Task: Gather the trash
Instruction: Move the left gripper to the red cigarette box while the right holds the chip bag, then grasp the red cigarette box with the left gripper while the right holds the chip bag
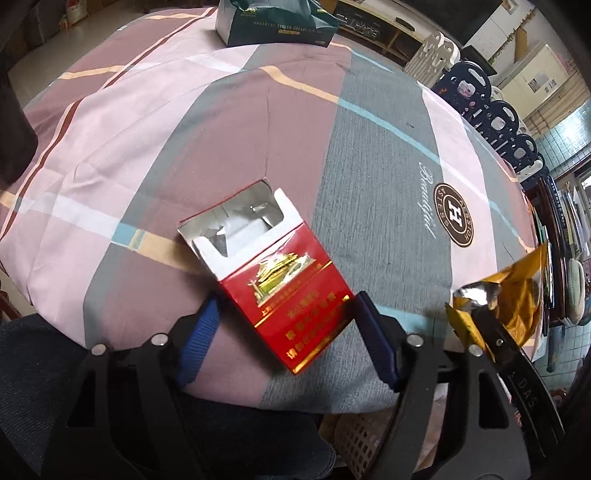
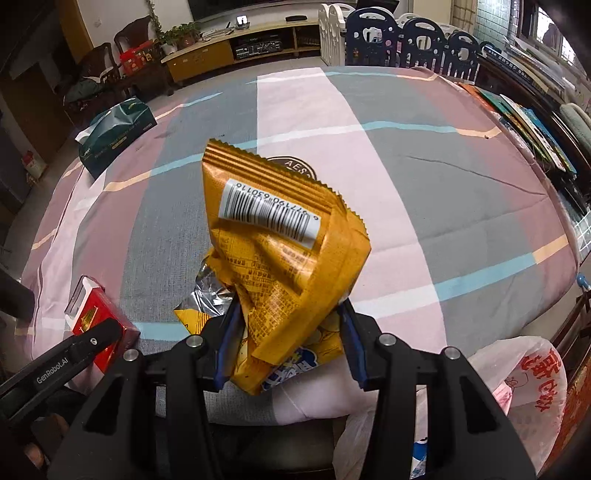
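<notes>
Two pieces are held above the counter (image 2: 461,206): your left tongs (image 1: 286,314) grip the red cigarette pack (image 1: 291,295), your right tongs (image 2: 286,325) pinch the orange wrapper (image 2: 288,258). Keep both squeezed until over the plastic bag (image 2: 524,391).

tissue box (image 1: 275,22) cut off at 12 o'clock edge of left wrist view. snack wrapper (image 2: 284,258) hides most of tablecloth logo (image 2: 295,166) in right wrist view. plastic bag (image 2: 517,384) at 4 o'clock half behind gripper frame; print unreadable.
</notes>
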A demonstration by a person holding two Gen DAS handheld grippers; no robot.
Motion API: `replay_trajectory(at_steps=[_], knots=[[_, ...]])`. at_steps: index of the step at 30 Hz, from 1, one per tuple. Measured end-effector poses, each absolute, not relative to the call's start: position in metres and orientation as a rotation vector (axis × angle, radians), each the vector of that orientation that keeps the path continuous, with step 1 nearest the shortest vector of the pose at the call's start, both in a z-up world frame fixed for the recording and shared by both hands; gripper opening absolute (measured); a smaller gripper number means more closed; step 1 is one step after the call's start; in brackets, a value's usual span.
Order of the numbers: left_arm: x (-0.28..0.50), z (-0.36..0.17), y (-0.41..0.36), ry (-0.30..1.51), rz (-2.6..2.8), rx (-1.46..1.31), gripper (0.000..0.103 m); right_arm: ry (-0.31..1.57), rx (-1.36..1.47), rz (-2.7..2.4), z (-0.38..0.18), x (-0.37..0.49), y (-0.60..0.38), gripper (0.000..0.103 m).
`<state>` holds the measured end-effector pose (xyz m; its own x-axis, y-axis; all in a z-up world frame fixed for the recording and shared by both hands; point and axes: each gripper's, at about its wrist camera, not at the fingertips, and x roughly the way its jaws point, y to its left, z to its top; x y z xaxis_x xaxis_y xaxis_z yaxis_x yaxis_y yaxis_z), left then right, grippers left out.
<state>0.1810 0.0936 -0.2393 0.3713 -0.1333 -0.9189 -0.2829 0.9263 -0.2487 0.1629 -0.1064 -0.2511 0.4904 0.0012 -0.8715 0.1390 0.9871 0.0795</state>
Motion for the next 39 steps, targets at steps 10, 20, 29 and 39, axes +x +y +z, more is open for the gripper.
replay_trajectory(at_steps=[10,20,29,39], knots=[[0.19,-0.237,0.083,1.115,0.054,-0.334,0.075,1.085,0.152,-0.102,-0.261,0.161,-0.112,0.049],[0.19,-0.239,0.09,1.112,0.121,-0.345,0.087,1.104,0.13,-0.126,-0.262,0.161,-0.113,0.049],[0.195,-0.238,0.074,1.068,0.109,-0.258,0.085,1.118,0.097,-0.136,-0.264,0.162,-0.107,0.05],[0.192,-0.235,0.077,1.044,0.063,-0.306,0.067,1.125,0.086,-0.147,-0.263,0.163,-0.103,0.05]])
